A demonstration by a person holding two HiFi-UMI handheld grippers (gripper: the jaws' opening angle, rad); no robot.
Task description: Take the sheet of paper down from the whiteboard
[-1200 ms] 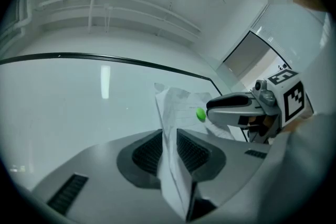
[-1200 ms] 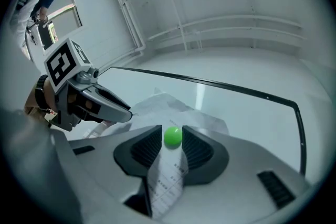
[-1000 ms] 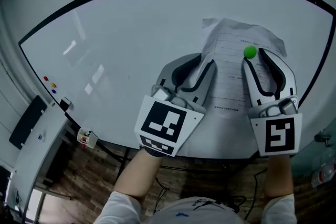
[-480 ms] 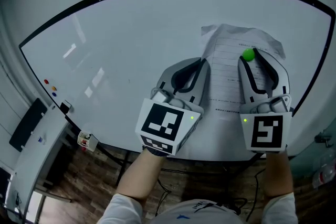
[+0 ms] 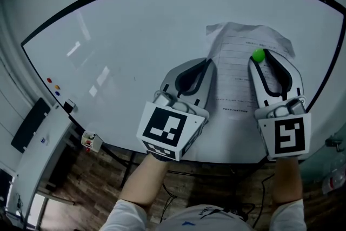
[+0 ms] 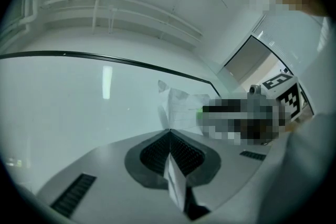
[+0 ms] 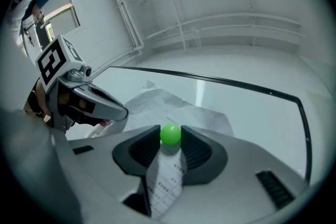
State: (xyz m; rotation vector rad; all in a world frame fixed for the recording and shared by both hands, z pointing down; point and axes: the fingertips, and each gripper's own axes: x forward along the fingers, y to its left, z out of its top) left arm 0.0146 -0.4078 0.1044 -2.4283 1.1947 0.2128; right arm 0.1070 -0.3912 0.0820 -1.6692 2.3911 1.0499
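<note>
Pinching the green magnet [image 7: 170, 134], right gripper [image 5: 258, 58] has barely shifted in half a second. Left gripper [image 5: 207, 64] stays clamped (jaws fully together) on sheet of paper [image 5: 235, 70], 2 o'clock on whiteboard [image 5: 135, 35].

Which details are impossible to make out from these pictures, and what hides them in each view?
Print on the sheet of paper: too small in the head view; partly under the right claw in the right gripper view.
Sheet's left edge: head view, hidden behind the left claw, shut on it.
Right claw in the left gripper view: mostly under a mosaic patch.
Coloured dots at the whiteboard's left: too small to identify.
</note>
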